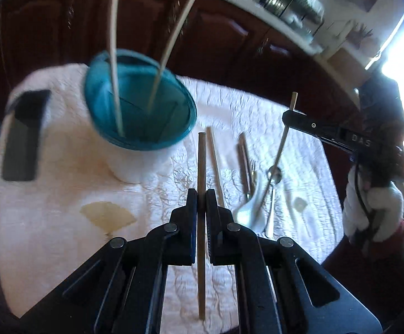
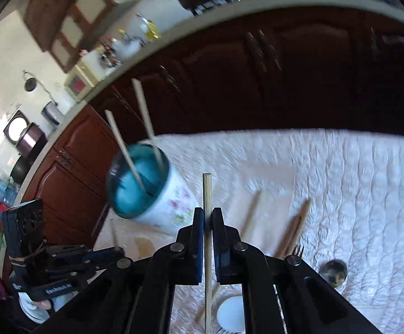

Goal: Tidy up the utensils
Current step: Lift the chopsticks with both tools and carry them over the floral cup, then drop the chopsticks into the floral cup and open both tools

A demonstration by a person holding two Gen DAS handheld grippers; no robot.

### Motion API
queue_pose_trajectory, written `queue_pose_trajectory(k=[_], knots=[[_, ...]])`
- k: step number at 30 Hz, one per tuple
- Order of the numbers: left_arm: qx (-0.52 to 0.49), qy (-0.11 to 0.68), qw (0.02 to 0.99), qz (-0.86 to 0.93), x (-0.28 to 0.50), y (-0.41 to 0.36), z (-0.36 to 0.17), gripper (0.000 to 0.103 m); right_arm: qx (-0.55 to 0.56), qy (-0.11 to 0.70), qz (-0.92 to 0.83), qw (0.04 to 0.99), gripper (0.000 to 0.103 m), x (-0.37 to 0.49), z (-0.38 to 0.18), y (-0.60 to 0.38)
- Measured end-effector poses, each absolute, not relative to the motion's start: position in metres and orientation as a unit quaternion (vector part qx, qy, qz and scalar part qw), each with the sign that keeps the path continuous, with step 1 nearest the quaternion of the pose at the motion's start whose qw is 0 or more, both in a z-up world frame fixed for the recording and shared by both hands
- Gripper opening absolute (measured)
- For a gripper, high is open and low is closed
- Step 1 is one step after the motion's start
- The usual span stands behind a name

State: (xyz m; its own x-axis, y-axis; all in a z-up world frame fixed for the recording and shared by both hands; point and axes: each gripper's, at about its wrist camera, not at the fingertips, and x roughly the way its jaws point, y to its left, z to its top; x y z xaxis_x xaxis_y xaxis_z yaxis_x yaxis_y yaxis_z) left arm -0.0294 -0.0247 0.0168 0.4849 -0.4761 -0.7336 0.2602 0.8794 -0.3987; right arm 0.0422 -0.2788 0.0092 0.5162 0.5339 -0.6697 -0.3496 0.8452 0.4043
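A white floral cup with a teal inside (image 1: 140,103) stands on the table's left part and holds two pale chopsticks (image 1: 114,55). It also shows in the right wrist view (image 2: 146,192). My left gripper (image 1: 201,194) is shut on a wooden chopstick (image 1: 201,167) that points toward the cup. My right gripper (image 2: 208,214) is shut on another wooden chopstick (image 2: 207,194); it appears in the left wrist view (image 1: 288,117) at the right, above the table. Loose chopsticks (image 1: 243,164), a fork (image 1: 253,169), a metal spoon (image 1: 274,174) and a white ceramic spoon (image 1: 249,206) lie on the cloth.
A white quilted cloth (image 1: 63,222) covers the table. A dark phone-like slab (image 1: 25,136) lies at the far left. A yellowish stain (image 1: 107,214) marks the cloth. Dark wooden cabinets (image 2: 257,69) stand behind the table.
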Motion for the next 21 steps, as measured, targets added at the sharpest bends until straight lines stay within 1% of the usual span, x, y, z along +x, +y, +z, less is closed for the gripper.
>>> queue_pose_trajectory(k=[8, 17, 21], knots=[[-0.116, 0.396, 0.885, -0.217, -0.059, 0.006, 0.082, 0.005, 0.075, 0.376, 0.268, 0.884, 0.005, 0.016, 0.067, -0.267], [-0.103, 0.306, 0.93, -0.177, -0.027, 0.033, 0.164, 0.005, 0.078, 0.297, 0.289, 0.907, 0.005, 0.027, 0.155, -0.244], [-0.096, 0.277, 0.944, -0.148, -0.003, 0.037, 0.18, 0.005, 0.077, 0.267, 0.281, 0.919, 0.005, 0.048, 0.176, -0.221]])
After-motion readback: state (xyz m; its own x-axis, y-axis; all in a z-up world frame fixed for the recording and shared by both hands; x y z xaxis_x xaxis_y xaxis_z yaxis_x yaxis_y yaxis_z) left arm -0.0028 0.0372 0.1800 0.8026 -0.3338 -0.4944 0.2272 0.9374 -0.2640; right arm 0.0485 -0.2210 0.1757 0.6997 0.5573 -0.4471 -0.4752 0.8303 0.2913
